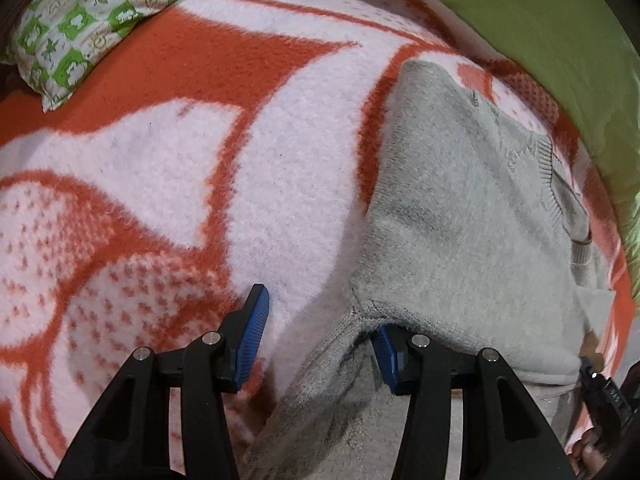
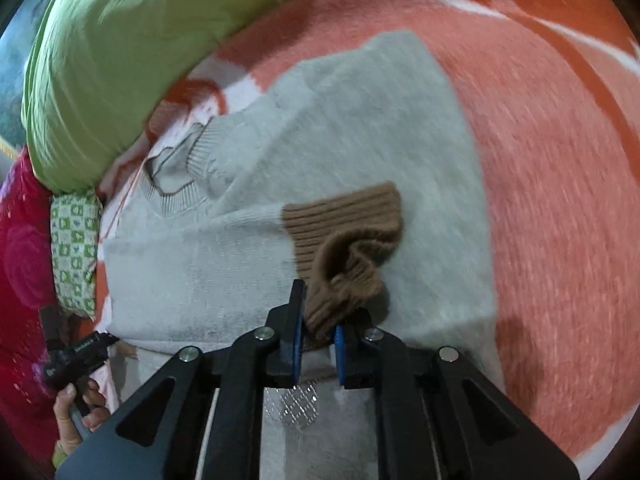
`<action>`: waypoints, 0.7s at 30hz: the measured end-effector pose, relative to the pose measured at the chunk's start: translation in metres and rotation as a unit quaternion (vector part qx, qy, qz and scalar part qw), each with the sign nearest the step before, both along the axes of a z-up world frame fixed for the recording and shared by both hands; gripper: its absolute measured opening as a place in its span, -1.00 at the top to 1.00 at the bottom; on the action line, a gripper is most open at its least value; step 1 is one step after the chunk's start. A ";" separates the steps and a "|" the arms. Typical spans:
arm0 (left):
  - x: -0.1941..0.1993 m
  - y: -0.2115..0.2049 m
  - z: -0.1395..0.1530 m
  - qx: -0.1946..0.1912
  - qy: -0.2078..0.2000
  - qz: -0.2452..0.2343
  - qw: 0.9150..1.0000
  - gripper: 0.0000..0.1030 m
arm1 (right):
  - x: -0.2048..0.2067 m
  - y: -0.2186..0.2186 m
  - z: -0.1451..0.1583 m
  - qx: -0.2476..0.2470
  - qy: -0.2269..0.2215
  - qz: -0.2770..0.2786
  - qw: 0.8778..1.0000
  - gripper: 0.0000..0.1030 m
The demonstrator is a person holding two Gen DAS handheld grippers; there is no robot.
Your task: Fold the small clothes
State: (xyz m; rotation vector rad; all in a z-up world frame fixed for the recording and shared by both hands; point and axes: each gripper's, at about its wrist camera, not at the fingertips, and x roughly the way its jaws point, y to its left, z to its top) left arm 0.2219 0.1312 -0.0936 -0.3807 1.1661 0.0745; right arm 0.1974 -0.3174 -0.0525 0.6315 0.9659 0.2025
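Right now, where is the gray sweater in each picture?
Left wrist view: the gray sweater fills the right half, lying on the orange-and-white blanket, with the left claw open at its lower edge.
Right wrist view: the gray sweater fills the middle; the right claw is shut on its brown cuff.
Shared landmark: the sweater's ribbed collar, beside the green pillow.

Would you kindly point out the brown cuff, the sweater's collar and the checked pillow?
brown cuff [image 2: 344, 224]: right wrist view, ribbed middle.
collar [image 2: 200, 148]: right wrist view, ribbed band.
checked pillow [image 1: 92, 28]: left wrist view, middle of its top.
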 end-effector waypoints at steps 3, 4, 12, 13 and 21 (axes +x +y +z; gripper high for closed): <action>-0.002 0.006 0.005 -0.007 0.007 -0.010 1.000 0.01 | -0.010 -0.005 0.010 -0.011 0.004 -0.010 1.000 0.60; -0.004 0.007 0.009 -0.003 0.009 -0.015 1.000 0.01 | -0.015 -0.008 0.013 -0.013 0.004 -0.015 1.000 0.59; -0.031 -0.013 0.069 0.027 -0.033 -0.130 0.991 -0.08 | 0.004 -0.032 0.060 -0.045 -0.043 -0.005 0.998 0.41; -0.026 -0.015 0.077 0.034 -0.043 -0.145 0.988 -0.13 | 0.018 -0.036 0.069 -0.058 -0.055 0.006 0.997 0.39; 0.115 -0.060 0.099 0.078 -0.069 -0.211 0.972 -0.52 | 0.131 -0.009 0.087 -0.143 -0.084 0.163 0.973 -0.13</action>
